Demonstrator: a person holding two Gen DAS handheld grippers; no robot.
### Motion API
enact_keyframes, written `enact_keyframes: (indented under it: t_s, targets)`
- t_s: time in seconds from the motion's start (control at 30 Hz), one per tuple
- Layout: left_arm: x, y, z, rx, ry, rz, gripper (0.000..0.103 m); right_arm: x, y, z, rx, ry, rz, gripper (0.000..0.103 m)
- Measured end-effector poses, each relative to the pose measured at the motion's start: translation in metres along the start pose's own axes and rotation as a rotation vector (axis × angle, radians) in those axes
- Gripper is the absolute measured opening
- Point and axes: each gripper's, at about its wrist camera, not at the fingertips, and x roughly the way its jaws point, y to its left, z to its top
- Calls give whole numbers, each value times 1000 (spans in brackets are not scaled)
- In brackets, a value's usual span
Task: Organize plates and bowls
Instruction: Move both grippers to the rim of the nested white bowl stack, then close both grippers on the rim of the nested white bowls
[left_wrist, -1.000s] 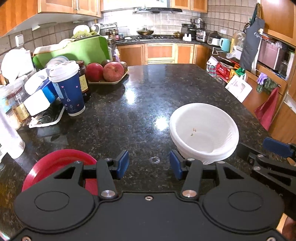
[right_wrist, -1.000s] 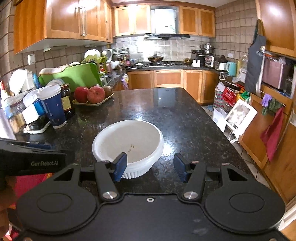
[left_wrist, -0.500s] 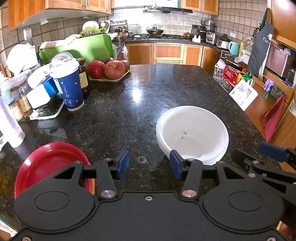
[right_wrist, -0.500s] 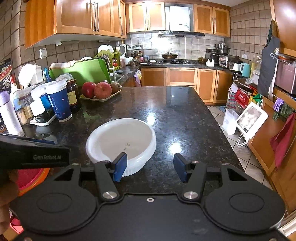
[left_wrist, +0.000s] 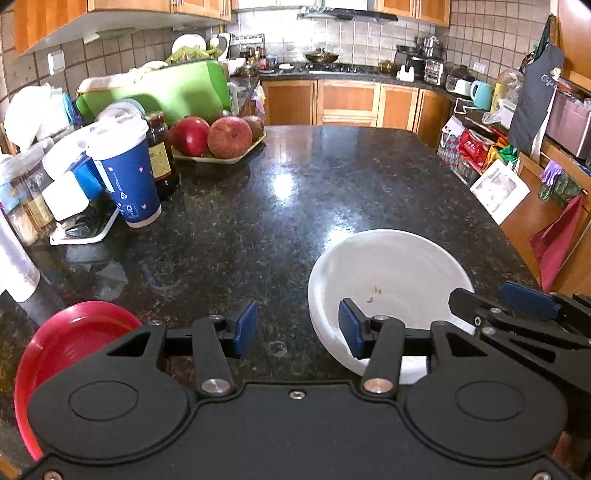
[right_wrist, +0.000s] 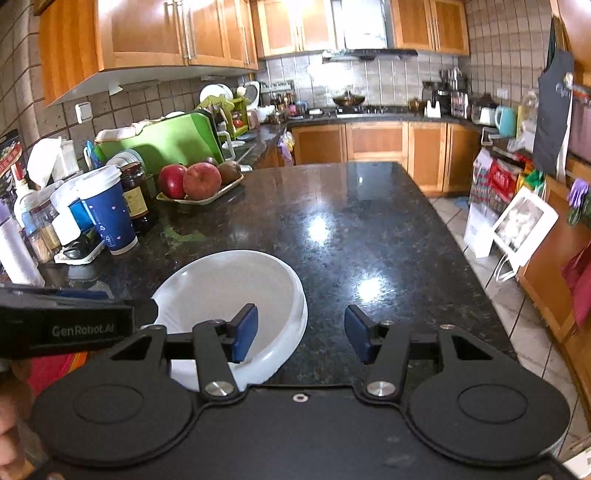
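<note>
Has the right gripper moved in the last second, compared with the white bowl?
Yes. The right gripper has moved nearer to the white bowl: its left finger now reaches over the bowl's rim; earlier both fingers were short of it.

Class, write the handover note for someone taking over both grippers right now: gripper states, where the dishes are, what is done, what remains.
Left gripper: open, holding nothing, low over the counter between the two dishes.
Right gripper: open, holding nothing; its left finger sits over the white bowl, its right finger outside the rim.
Red plate: near-left counter edge, apart from the bowl.
Done: nothing stacked or grasped.
Left: grip the bowl, bring bowl and plate together.
</note>
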Motion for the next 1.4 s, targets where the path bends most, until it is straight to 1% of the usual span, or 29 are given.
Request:
enact_keyframes:
  t_s: [0.1, 0.2, 0.53, 0.7, 0.77, 0.8, 0.87, 0.93, 1.0, 1.1, 1.23, 1.4]
  targets:
    - [8, 1, 2, -10, 21, 7, 57, 12, -2, 2, 13, 26, 6, 51]
    - [15, 2, 2, -13, 40, 8, 57, 22, -2, 3, 11, 55, 7, 51]
    - [32, -5, -1, 5, 103, -4, 57, 39, -3, 2, 14, 112, 31, 49]
    - [36, -10, -2, 14, 113, -15, 57, 43, -5, 0, 25, 135, 44, 40]
    - [36, -11, -2, 19, 113, -22, 57, 43, -7, 0, 27, 141, 52, 34]
    - [37, -11, -1, 19, 115, -30, 55, 43, -7, 0, 28, 143, 56, 32]
    - [38, -11, -1, 13, 122, -59, 50, 43, -7, -1, 32, 146, 69, 26]
    - [38, -12, 0, 7, 134, -92, 39, 43, -7, -1, 29, 147, 85, 25]
    - [37, -14, -1, 8, 140, -109, 32, 42, -7, -1, 19, 142, 85, 24]
    - [35, -19, -2, 18, 123, -90, 32, 41, -9, 0, 18, 144, 89, 24]
    - [32, -20, -2, 7, 122, -89, 31, 39, -12, 0, 21, 141, 97, 24]
    - [24, -23, -3, 3, 105, -70, 31, 33, -13, 2, 14, 133, 114, 24]
